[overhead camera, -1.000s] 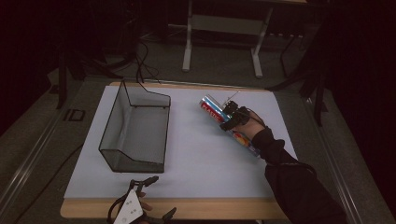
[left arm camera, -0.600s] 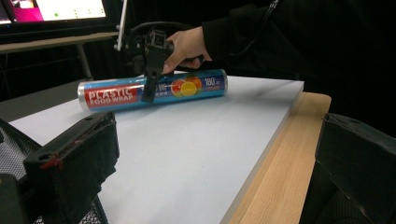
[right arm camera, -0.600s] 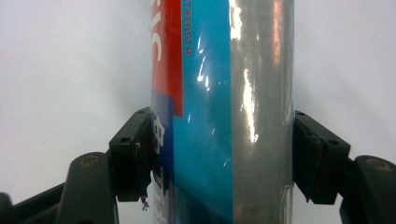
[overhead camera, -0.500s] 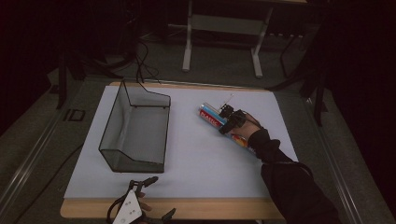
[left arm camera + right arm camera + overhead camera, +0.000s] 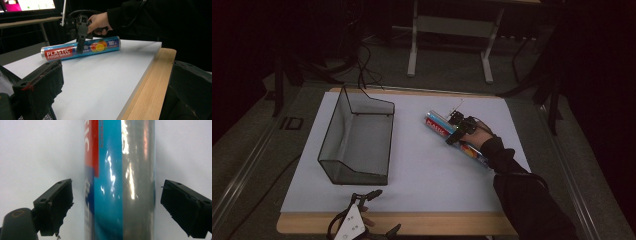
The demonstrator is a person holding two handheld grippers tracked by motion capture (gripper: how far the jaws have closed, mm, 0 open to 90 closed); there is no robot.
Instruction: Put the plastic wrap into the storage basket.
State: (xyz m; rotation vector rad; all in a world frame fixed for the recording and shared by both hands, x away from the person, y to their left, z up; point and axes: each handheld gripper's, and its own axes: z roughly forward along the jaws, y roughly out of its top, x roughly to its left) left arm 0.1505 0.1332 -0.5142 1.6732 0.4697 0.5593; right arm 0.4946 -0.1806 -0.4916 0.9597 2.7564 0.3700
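Note:
A roll of plastic wrap (image 5: 441, 128), blue with a red label, lies on its side on the white table top (image 5: 422, 180), right of centre. My right gripper (image 5: 456, 131) is open and straddles the roll's middle. In the right gripper view the roll (image 5: 120, 180) stands between the two black jaws of my right gripper (image 5: 117, 207), with a gap on each side. My left gripper (image 5: 382, 212) is open at the table's front edge, with nothing between its jaws. In the left gripper view the roll (image 5: 62, 51) lies ahead of my left gripper (image 5: 115, 90), with the right gripper (image 5: 81, 41) over it.
A black wire mesh basket (image 5: 362, 102) stands on the left half of the table, and its mesh (image 5: 5, 75) shows at the left gripper view's lower left. A wooden edge (image 5: 150, 87) borders the white top. Metal table legs (image 5: 414, 45) stand on the floor beyond.
My right gripper has shifted slightly left and down over the roll, so its jaws now straddle it. The left gripper has stayed put.

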